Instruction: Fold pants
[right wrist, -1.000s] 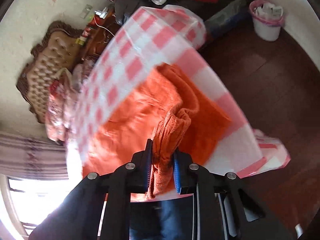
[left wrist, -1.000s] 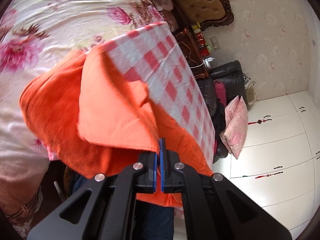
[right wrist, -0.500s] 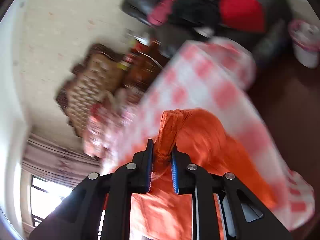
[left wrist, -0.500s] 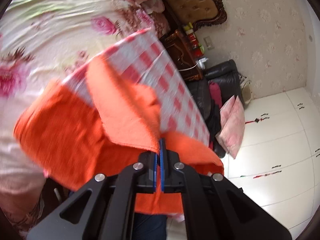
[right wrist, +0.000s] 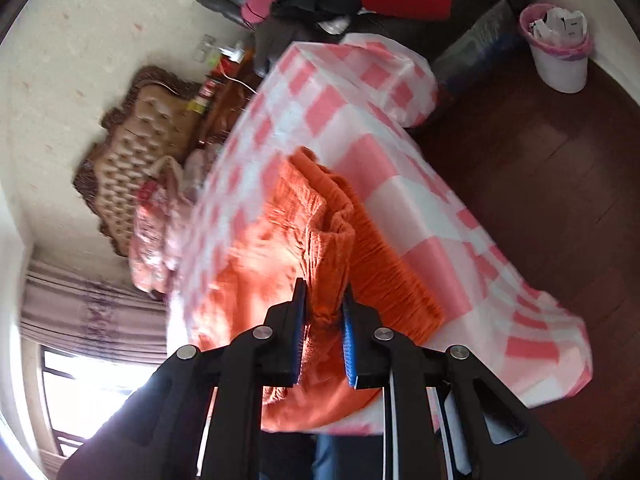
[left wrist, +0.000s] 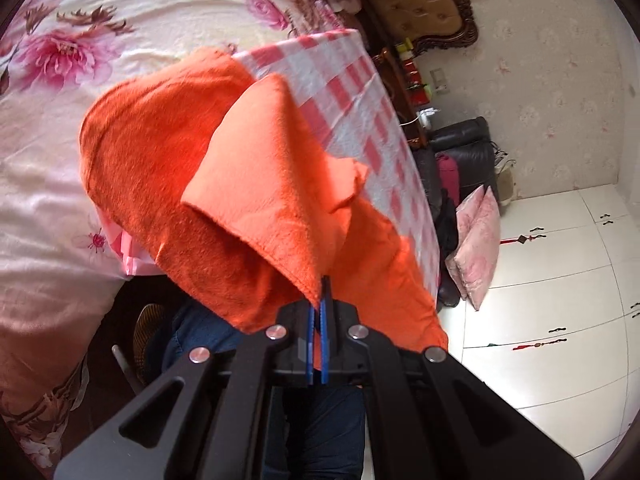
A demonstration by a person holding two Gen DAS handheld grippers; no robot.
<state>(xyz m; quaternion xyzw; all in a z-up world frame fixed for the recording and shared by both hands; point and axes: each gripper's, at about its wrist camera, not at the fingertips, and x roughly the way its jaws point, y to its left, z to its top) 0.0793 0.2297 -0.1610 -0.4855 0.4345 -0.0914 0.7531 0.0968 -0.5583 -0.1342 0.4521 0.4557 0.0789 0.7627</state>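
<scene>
**Orange pants held at two points above the checked table**

The orange pants (left wrist: 224, 184) are lifted by both grippers, and part of the cloth lies on the table with the pink-and-white checked cloth (left wrist: 360, 120). Nearest to the camera, the left gripper (left wrist: 319, 312) has its blue pads pressed together on a thin hemmed edge of the fabric, and a flap rises from there like a tent. The right gripper (right wrist: 324, 312) pinches a thicker, bunched part, perhaps the ribbed waistband; its pads stand a little apart because the cloth fills the gap between them.

Beyond the grippers, the rest of the pants hangs and spreads over the near side of the table. Farther away are a bed with a flowered cover (left wrist: 100, 40), a padded headboard (left wrist: 420, 0) and a white bin (right wrist: 558, 56) on the dark floor.

I judge that the step in hand is carrying the held edge over to make a fold. The next move, I think, calls for lowering both corners evenly onto the lying part, with the edges lined up, before the pads let go.
</scene>
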